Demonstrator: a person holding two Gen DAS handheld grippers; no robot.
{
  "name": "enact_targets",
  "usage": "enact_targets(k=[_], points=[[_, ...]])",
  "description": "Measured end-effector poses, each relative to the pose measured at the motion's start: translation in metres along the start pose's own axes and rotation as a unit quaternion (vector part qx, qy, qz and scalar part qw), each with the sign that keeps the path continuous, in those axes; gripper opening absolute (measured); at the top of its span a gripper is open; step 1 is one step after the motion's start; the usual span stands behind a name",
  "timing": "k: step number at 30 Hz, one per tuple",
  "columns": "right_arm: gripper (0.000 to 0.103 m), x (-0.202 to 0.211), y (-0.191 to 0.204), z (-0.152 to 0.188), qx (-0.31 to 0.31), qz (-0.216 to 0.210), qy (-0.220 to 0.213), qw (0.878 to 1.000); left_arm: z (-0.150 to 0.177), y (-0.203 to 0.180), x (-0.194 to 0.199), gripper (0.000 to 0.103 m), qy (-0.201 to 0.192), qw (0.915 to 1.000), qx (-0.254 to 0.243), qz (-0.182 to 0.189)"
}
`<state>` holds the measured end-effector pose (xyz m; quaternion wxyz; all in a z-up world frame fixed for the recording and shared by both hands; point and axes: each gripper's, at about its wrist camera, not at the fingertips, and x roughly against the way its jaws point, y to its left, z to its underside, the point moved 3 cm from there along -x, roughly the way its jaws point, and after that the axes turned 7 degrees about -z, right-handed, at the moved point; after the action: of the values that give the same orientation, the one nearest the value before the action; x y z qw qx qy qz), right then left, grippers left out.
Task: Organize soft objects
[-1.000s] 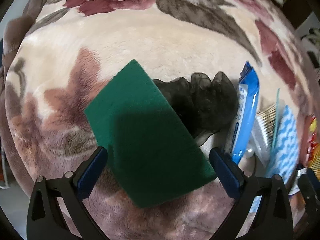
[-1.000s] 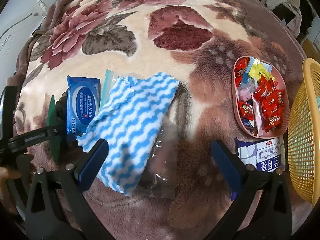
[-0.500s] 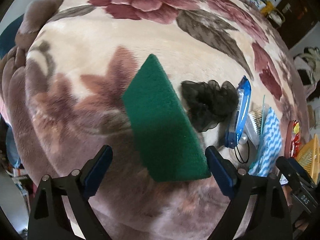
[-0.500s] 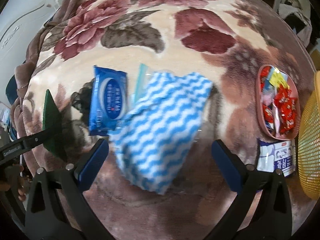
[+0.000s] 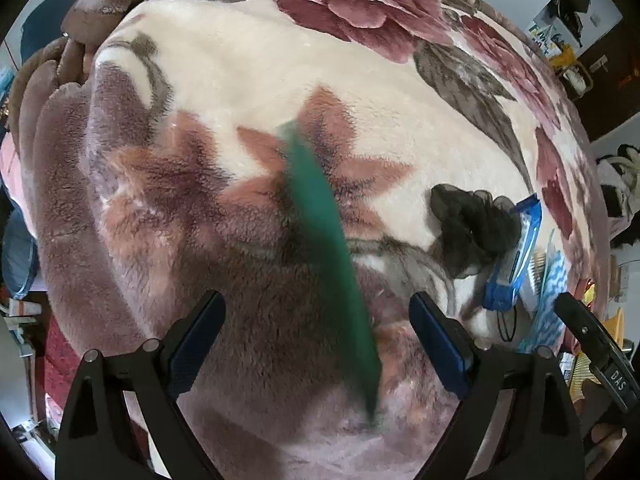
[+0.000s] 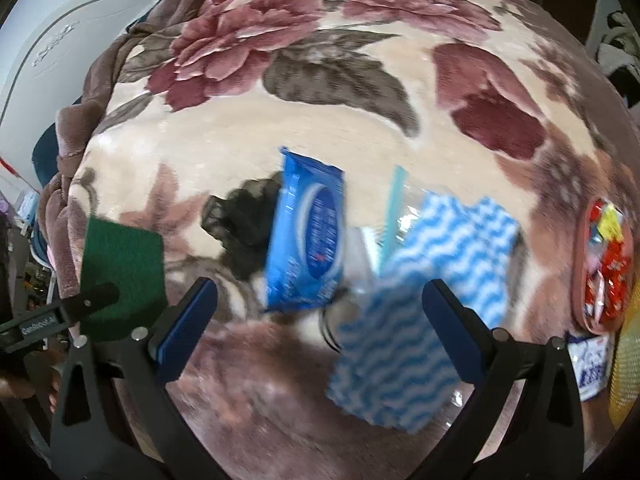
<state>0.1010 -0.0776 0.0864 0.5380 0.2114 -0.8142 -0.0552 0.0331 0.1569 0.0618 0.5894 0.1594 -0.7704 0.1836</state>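
Right now my L gripper (image 5: 315,304) gapes wide w/ the light, floppy green scouring pad (image 5: 314,200) edge-on between, untouched; I'd pinch its flat faces mid-length.

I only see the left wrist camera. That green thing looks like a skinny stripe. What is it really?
Observer: In the right wrist view the green pad shows a flat rectangular face. You are seeing it edge-on.
Operator: What's beside the blue wavy cloth?
Observer: To its right is a pink tray filled with red sweets.
Operator: Are the other tongs holding anything?
Observer: No. The right tongs are open. The cloth shows between them, but they are not pinching it.
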Motion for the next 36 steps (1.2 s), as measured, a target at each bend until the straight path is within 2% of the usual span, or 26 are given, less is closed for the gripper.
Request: enact_targets(k=[4,6,8,10,11,13,14,15,16,17,20,24,26,34,36], points=[[0.100,-0.012,0.007,-0.009,0.000,-0.007,0.001,1.000,-0.006,-0.002,-0.002,0.085,-0.010,0.9998,-0.005,0.015],[0.089,-0.020,0.009,-0.013,0.001,-0.003,0.006,1.000,-0.010,-0.004,-0.002,0.082,-0.018,0.9997,-0.013,0.013],[0.082,-0.031,0.008,-0.016,-0.003,-0.007,0.020,1.000,-0.013,-0.004,-0.003,0.075,-0.022,0.9995,-0.020,0.012],[0.074,-0.039,0.009,-0.016,-0.001,-0.007,0.028,1.000,-0.016,-0.004,-0.007,0.060,-0.019,0.9994,-0.027,0.012],[0.068,-0.043,0.011,-0.016,0.006,-0.003,0.032,0.999,-0.018,-0.003,-0.009,0.057,-0.020,0.9993,-0.030,0.009],[0.052,-0.046,0.011,-0.015,0.011,0.007,0.034,0.999,-0.019,-0.002,-0.008,0.042,-0.028,0.9987,-0.041,0.003],[0.036,-0.047,0.010,-0.014,0.012,0.018,0.034,0.999,-0.020,-0.002,-0.006,0.037,-0.035,0.9982,-0.048,-0.001],[0.030,-0.046,0.008,-0.014,0.007,0.021,0.030,0.999,-0.021,-0.001,-0.004,0.028,-0.042,0.9978,-0.052,-0.003],[0.030,-0.044,0.006,-0.013,0.002,0.021,0.025,0.999,-0.021,-0.001,0.000,0.021,-0.049,0.9973,-0.054,-0.002],[0.030,-0.040,0.003,-0.011,-0.004,0.024,0.018,1.000,-0.022,0.000,0.004,0.019,-0.056,0.9969,-0.056,0.002],[0.030,-0.033,-0.005,-0.010,-0.017,0.034,0.007,0.999,-0.024,-0.005,0.010,0.018,-0.064,0.9958,-0.063,0.019],[0.031,-0.040,-0.011,-0.015,-0.027,0.035,0.019,0.999,-0.024,-0.024,0.006,0.018,-0.057,0.9943,-0.081,0.041],[0.032,-0.047,-0.013,-0.018,-0.030,0.040,0.028,0.998,-0.024,-0.033,-0.002,0.018,-0.050,0.9944,-0.090,0.023],[0.033,-0.069,-0.014,-0.020,-0.040,0.024,0.039,0.998,-0.025,-0.032,-0.031,0.018,-0.025,0.9972,-0.070,0.002],[0.028,-0.062,-0.011,-0.019,-0.035,0.014,0.026,0.999,-0.025,-0.032,-0.028,0.010,-0.035,0.9967,-0.073,0.005]])
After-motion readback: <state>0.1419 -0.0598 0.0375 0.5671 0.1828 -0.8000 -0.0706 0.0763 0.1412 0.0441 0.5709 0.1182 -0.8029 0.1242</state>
